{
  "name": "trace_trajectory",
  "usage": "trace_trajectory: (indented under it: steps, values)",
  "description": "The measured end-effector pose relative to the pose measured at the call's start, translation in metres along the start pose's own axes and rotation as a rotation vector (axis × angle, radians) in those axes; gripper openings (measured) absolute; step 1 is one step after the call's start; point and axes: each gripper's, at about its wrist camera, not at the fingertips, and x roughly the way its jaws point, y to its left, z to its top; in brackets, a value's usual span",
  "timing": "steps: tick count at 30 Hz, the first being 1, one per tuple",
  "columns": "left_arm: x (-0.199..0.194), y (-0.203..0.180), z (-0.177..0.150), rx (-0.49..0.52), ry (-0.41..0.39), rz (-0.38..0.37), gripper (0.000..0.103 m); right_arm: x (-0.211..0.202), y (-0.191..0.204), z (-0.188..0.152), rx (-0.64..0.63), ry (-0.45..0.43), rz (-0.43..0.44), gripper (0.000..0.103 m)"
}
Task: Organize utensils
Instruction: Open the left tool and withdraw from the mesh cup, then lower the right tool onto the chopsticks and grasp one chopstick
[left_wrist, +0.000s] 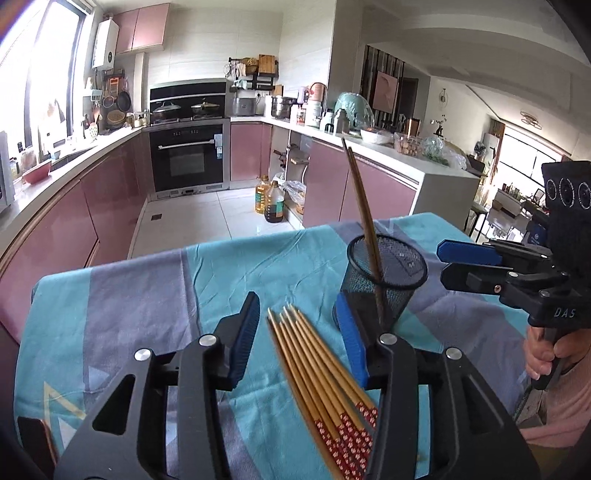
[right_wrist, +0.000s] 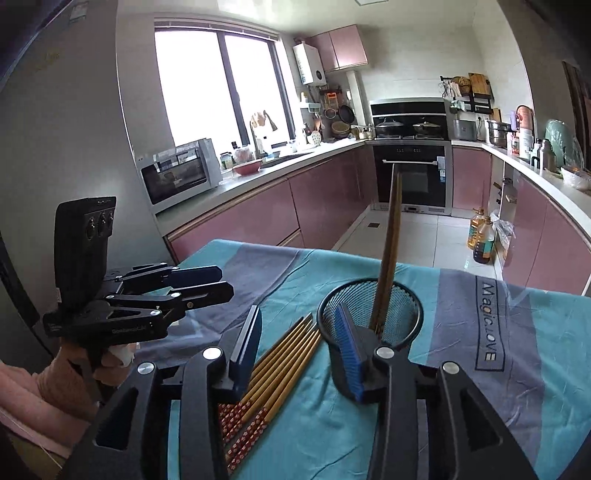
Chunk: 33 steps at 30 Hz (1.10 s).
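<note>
A bundle of bamboo chopsticks (left_wrist: 317, 369) with red patterned ends lies flat on the teal and grey tablecloth (left_wrist: 221, 280). A black mesh cup (left_wrist: 388, 277) stands just right of the bundle, with a pair of dark chopsticks (left_wrist: 360, 195) leaning upright in it. My left gripper (left_wrist: 297, 332) hovers open over the bundle's tips, its pads touching nothing. In the right wrist view, my right gripper (right_wrist: 297, 347) is open above the same bundle (right_wrist: 284, 362), beside the cup (right_wrist: 369, 314). Each gripper also shows in the other's view: the right gripper (left_wrist: 441, 263) and the left gripper (right_wrist: 225, 282).
The table stands in a kitchen with pink cabinets and a black oven (left_wrist: 188, 158). Oil bottles (left_wrist: 269, 203) stand on the floor beyond the table's far edge. A toaster oven (right_wrist: 177, 173) sits on the left counter. A person's hand (left_wrist: 543, 358) holds the right gripper's handle.
</note>
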Motion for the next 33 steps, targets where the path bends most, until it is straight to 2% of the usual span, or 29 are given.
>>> trace_trajectory:
  steps: [7, 12, 33]
  values:
    - [0.016, 0.016, -0.050, -0.018, 0.122, 0.028, 0.043, 0.040, 0.007, -0.038, 0.040, 0.147, 0.024, 0.039]
    - [0.027, 0.021, -0.068, -0.036, 0.177, 0.031, 0.043, 0.058, 0.011, -0.053, 0.050, 0.203, 0.006, 0.039]
    - [0.056, 0.009, -0.079, -0.037, 0.244, 0.054, 0.043, 0.087, 0.009, -0.064, 0.066, 0.279, -0.072, 0.033]
